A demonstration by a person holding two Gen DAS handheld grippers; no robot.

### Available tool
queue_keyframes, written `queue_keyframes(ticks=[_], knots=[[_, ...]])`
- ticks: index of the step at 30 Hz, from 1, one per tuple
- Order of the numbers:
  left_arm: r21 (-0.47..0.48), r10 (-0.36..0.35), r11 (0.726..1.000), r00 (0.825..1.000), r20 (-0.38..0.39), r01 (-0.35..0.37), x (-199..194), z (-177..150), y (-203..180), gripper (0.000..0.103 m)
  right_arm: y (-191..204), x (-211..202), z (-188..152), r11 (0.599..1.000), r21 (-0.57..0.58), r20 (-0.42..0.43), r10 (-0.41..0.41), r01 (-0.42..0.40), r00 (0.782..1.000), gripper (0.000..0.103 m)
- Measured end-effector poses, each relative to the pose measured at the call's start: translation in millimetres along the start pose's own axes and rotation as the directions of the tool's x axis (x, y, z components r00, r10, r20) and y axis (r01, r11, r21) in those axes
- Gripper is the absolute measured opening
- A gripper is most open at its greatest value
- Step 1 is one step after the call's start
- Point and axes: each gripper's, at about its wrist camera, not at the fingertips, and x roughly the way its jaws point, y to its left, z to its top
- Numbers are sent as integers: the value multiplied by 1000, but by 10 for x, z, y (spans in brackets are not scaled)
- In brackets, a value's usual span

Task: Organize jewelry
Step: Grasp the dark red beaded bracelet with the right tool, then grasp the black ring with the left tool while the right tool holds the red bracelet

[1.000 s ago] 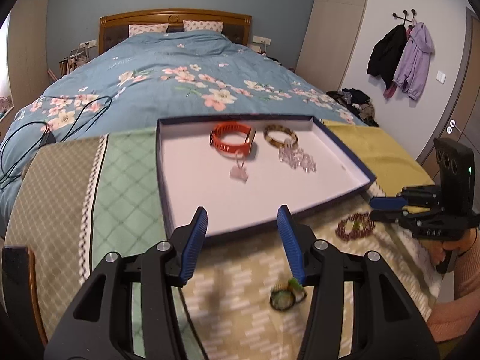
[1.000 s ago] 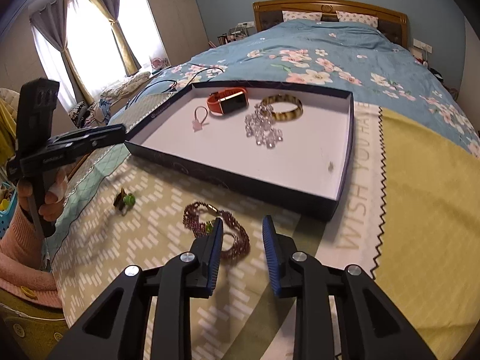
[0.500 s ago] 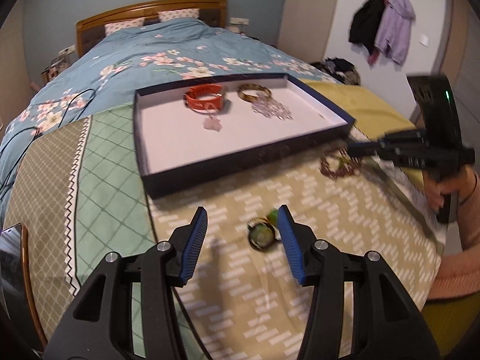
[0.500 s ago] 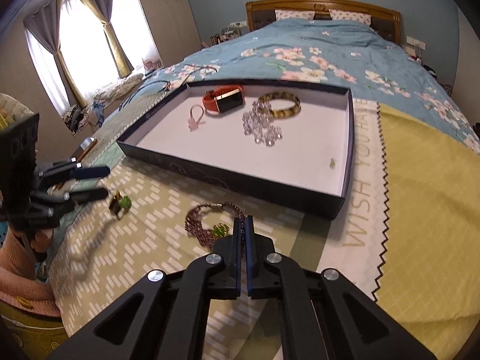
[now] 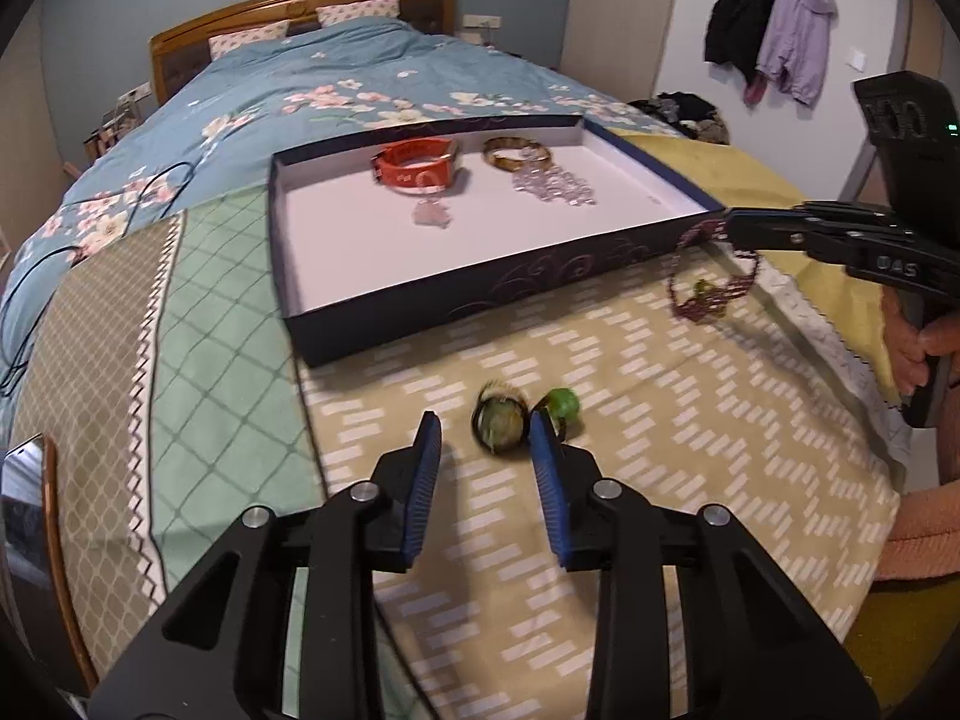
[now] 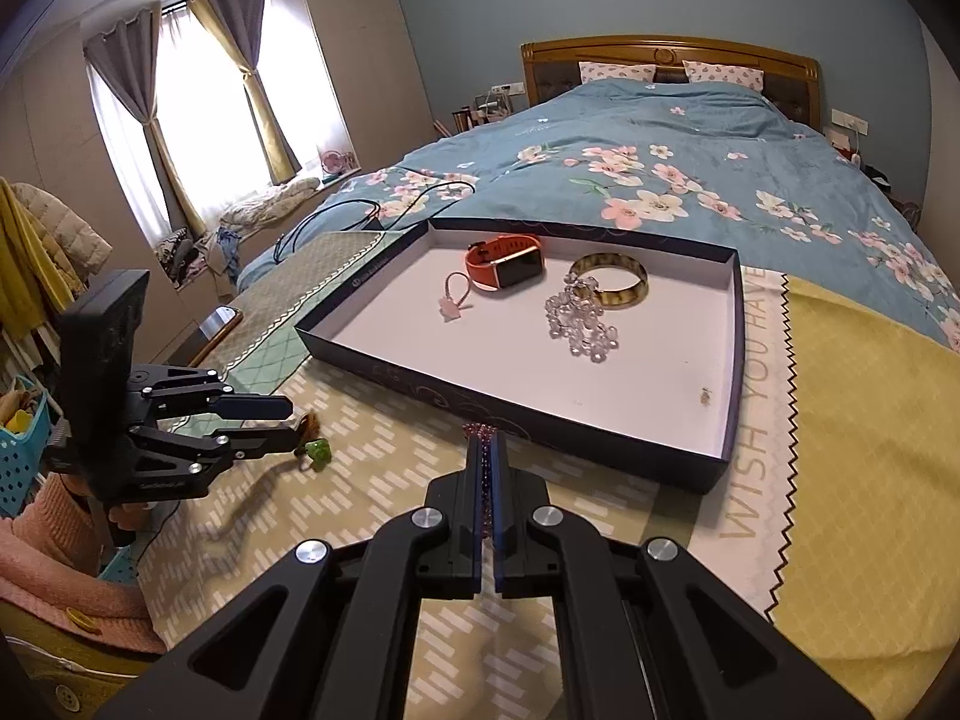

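A dark blue tray (image 5: pixel 480 300) (image 6: pixel 540 420) on the bed holds an orange watch (image 5: pixel 414 162), an amber bangle (image 5: pixel 516 150), a crystal bracelet (image 5: pixel 552 183) and a pink charm (image 5: pixel 432 213). In front of it, on the patterned cloth, lies a dark round trinket with a green bead (image 5: pixel 501 423) (image 6: pixel 315 441). My left gripper (image 5: pixel 485 441) (image 6: pixel 291 417) straddles the trinket with its jaws closing; only the right finger touches it. My right gripper (image 6: pixel 487 447) (image 5: pixel 729 228) is shut on a purple bead bracelet (image 5: pixel 714 294) (image 6: pixel 480 431), which dangles above the cloth by the tray's front corner.
A phone (image 5: pixel 24 516) lies at the bed's left edge and a black cable (image 5: pixel 36 276) runs over the floral quilt. A yellow cloth (image 6: pixel 870 420) covers the bed right of the tray. A blue basket (image 6: pixel 24 450) stands beside the bed.
My right gripper shut on the purple bracelet and lifted it off the cloth. My left gripper came down around the green-beaded trinket and its jaws narrowed.
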Motion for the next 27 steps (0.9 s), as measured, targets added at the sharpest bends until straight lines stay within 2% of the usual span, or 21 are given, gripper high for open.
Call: queue_keyframes(ticks=[7,11,14,19,23,27], knots=[[-36,61,997,998,-13,-62,13,-5,96,27,28,-32,-6,1000,7,18,21,-22,1000,1],[-34,-29,999,1000,5,30,-40,-18,65,26,37,-41,-16,1000,8,20,30,-30,999,1],[8,-65,998,998,4,65,-58,-52,-52,27,37,-38,-18,999,12,19,31,-31,999,1],[21,-54,998,999,-3,54,-8,-48,-119,27,26,-18,-46,999,25,15,36,-37,999,1],[-13,-61,998,998,30,61,-43,23,-9,27,16,-24,-74,999,31,15,42,-42,999,1],[-22,-66,998,998,24,66,26,90,68,27,4,-10,-85,998,39,13,47,-48,999,1]])
